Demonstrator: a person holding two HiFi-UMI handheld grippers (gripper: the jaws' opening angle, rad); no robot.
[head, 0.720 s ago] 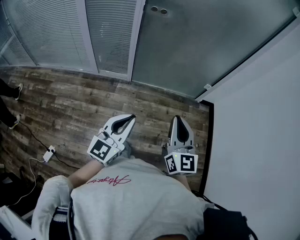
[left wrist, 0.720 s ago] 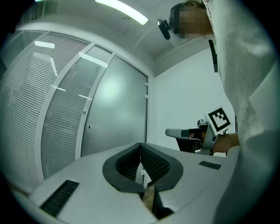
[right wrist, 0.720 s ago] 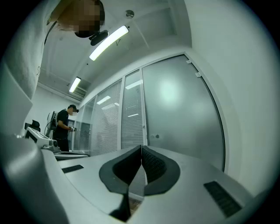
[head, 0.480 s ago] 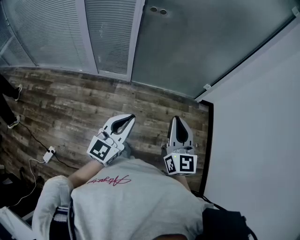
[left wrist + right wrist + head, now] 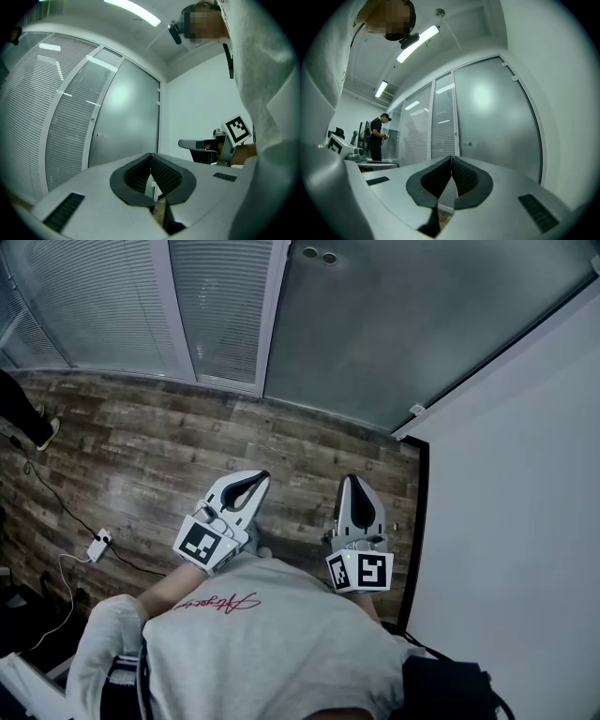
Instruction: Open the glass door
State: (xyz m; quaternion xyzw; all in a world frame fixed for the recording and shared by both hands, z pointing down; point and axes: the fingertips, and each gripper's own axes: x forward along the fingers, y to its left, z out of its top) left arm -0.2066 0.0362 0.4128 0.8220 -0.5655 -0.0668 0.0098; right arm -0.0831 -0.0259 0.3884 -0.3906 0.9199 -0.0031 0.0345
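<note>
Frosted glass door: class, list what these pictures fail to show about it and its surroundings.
- Frosted glass door: head view's top edge cuts off its upper part; frosting hides whatever lies behind.
- Two small round fittings on it: too small to tell handle from lock.
- Bystander in black: tiny in right gripper view, cut by head view's left edge.

Claws: two, left claw [image 5: 261, 476] and right claw [image 5: 355, 478]. 
Marker cubes [image 5: 204, 542]: two, one on each claw. 
Glass door [image 5: 403, 324]: one, frosted. 
Round fittings [image 5: 310, 253] on door: two, side by side. 
Panels with blinds [image 5: 103, 306]: two full, sliver of third at left edge. 
White power adapter [image 5: 97, 545] on floor [image 5: 169, 446]: one. 
Cables [image 5: 56, 507] at adapter: two, one black, one white. 
Bystander [image 5: 375, 139]: one. 
Ceiling strip lights [image 5: 418, 43]: two in right gripper view.
</note>
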